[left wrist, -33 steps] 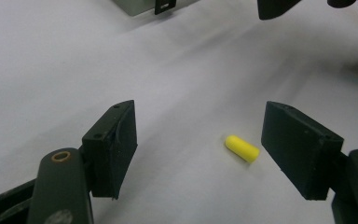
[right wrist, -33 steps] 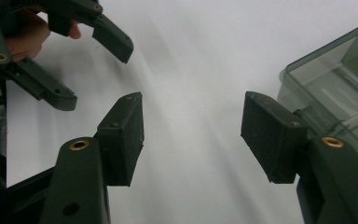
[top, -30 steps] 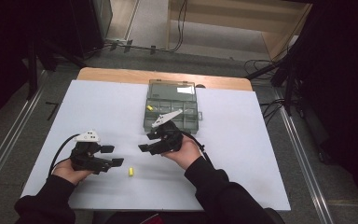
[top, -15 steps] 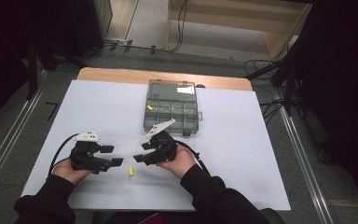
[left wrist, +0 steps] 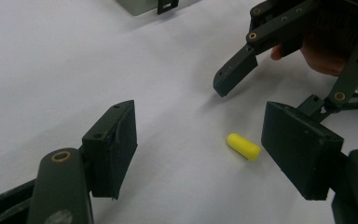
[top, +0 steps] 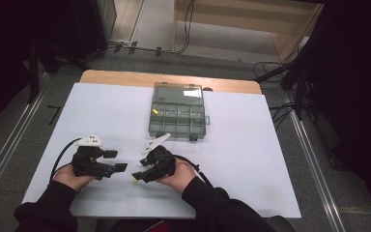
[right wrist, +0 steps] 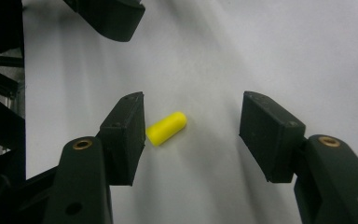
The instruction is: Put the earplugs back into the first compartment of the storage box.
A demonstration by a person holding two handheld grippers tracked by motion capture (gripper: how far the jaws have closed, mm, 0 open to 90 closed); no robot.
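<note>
Right hand-held gripper (top: 136,177) stood over the yellow plug (right wrist: 166,128) with jaws wide open, nothing held. In the right gripper view the plug lay between the pads, one end just beside the left pad (right wrist: 127,135) (touching or not, couldn't tell), well apart from the right pad. Left hand-held gripper (top: 116,161) was also wide open and empty, parked just beside; in its own view the plug (left wrist: 244,146) sat near its right pad, not between anything pressing.

Plug location: flat on its side on the white tabletop (top: 251,145), near the front edge, well apart from the compartment box (top: 178,116) farther back. The box was open, and one compartment held a small yellow piece (top: 155,111).

Handling, my read: small rounded cylinder, looked like soft foam (earplug-like), so very light, squashy, not fragile. It would likely roll or skid if nudged by one pad first. Best hold: across the round body at mid-length, pads square to the long axis, jaws centred before closing. As it stood it was off-centre, so a closing left pad would probably push it along first.
</note>
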